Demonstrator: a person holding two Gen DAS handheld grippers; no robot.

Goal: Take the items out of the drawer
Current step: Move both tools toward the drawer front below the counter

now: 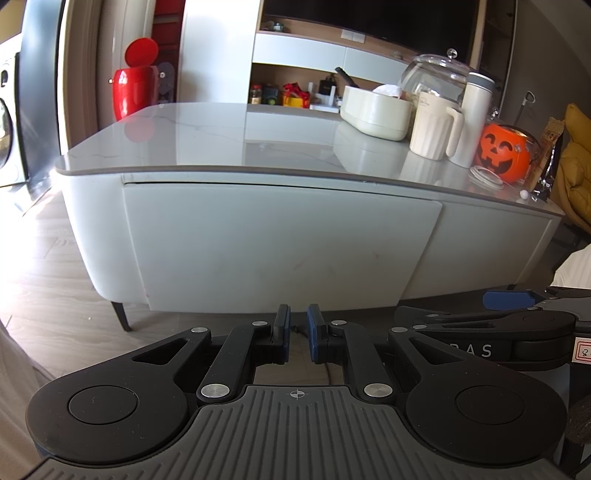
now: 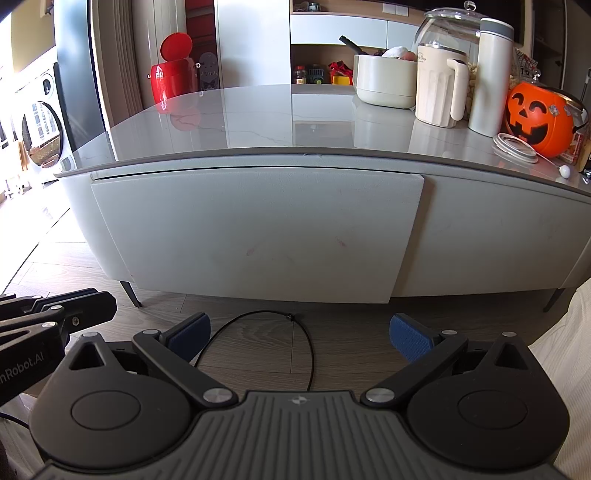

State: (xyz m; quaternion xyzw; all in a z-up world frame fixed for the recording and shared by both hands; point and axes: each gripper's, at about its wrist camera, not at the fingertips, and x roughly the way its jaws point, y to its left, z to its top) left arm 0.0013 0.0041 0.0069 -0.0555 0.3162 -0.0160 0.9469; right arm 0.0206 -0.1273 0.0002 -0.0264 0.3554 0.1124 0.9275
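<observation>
faintly, "robot.ai" on left gripper (image 2: 59, 317), right gripper (image 2: 299, 334) fingers apart

Wood-plank floor (image 2: 332, 332), grey-brown, black cable (image 2: 295, 339) looped on it. Low white cabinet on dark tapered legs (image 2: 129, 291), glossy grey marble-look surface (image 1: 207, 140) reflecting the room. Behind it: white wall unit with open wood-lined shelves (image 1: 295, 85) and a dark TV screen (image 1: 369, 18) above. Red lidded bin (image 1: 135, 88) on the floor by a white column. Washing machine (image 2: 40, 122) far left. Yellow chair (image 1: 576, 162) at right. Hard daylight from the left, blown out on the floor.
</observation>
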